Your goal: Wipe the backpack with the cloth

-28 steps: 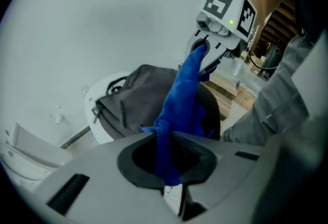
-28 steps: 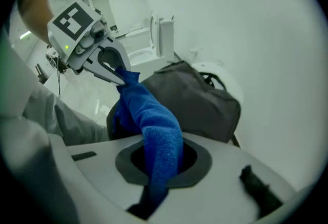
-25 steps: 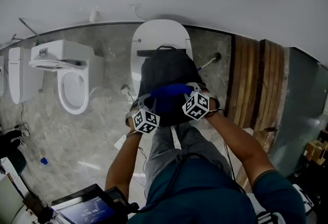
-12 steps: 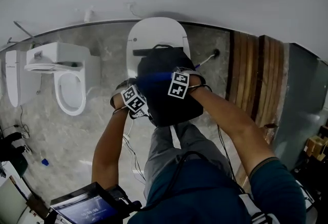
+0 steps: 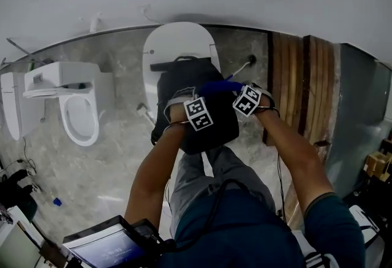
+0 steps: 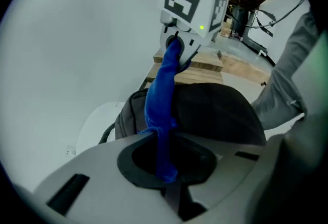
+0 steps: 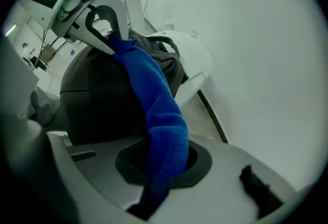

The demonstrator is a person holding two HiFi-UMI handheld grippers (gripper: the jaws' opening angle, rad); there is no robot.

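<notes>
A black backpack (image 5: 184,86) rests on the closed lid of a white toilet (image 5: 177,43), against my knees. A blue cloth (image 5: 218,86) is stretched taut over its top between my two grippers. My left gripper (image 5: 195,107) is above the middle of the pack, my right gripper (image 5: 240,94) at its right edge. In the left gripper view the cloth (image 6: 161,100) runs from my left gripper (image 6: 165,166) up to the right gripper (image 6: 177,46), over the backpack (image 6: 215,110). In the right gripper view my right gripper (image 7: 156,182) pinches the cloth (image 7: 154,110), which ends at the left gripper (image 7: 105,38).
A second toilet (image 5: 79,107) with its seat showing stands to the left on the grey marble floor. Wooden planks (image 5: 300,89) lean at the right. A hose (image 5: 242,70) runs from the wall beside the pack. A screen device (image 5: 104,248) sits at the bottom left.
Both grippers have slid to the right across the top of the backpack with the cloth stretched between them. The left one went from the pack's left edge to its middle.
</notes>
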